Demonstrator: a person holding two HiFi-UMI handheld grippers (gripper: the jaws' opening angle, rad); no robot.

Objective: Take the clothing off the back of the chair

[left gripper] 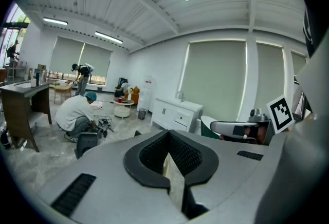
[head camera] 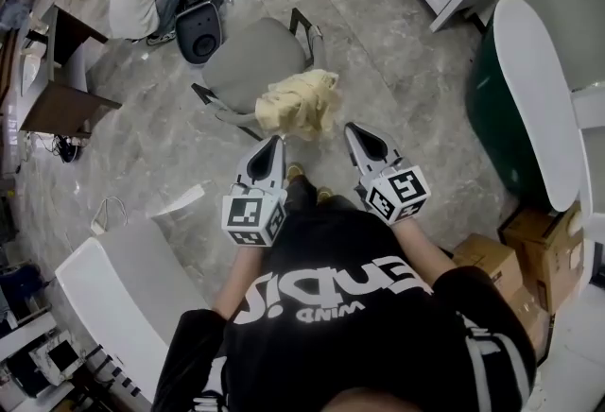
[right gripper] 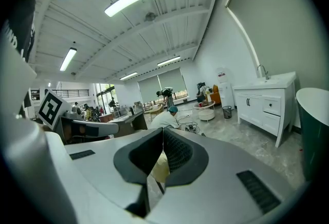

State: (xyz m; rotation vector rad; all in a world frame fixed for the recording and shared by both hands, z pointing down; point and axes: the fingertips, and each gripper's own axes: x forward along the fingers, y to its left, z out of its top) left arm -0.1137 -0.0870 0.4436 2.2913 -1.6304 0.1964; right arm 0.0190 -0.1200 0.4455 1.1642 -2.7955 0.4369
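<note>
- Clothing: a pale yellow bundle, bunched over the back of the grey chair, centre of the head view. It sits on the chair edge nearest the wearer, so it can be reached without going round the seat.
- Left gripper: lower centre of the head view, tip aimed at the bundle's lower left edge. It is just beside the cloth, and no contact is visible.
- Left gripper view: the jaws of the left gripper meet at the tip with nothing pinched. The yellow strip in the slit behind them reads as the clothing seen beyond.
- Right gripper: right of centre in the head view, tip near the bundle's right edge but apart from it.
- Right gripper view: the right gripper is fully closed and empty, with the clothing showing through the gap below.
- Judgement: the grippers flank the bundle for a two-sided lift. This is the approach stage, and both must open before gripping.
- Risk: the fabric could snag on the chair back during lifting.
</note>
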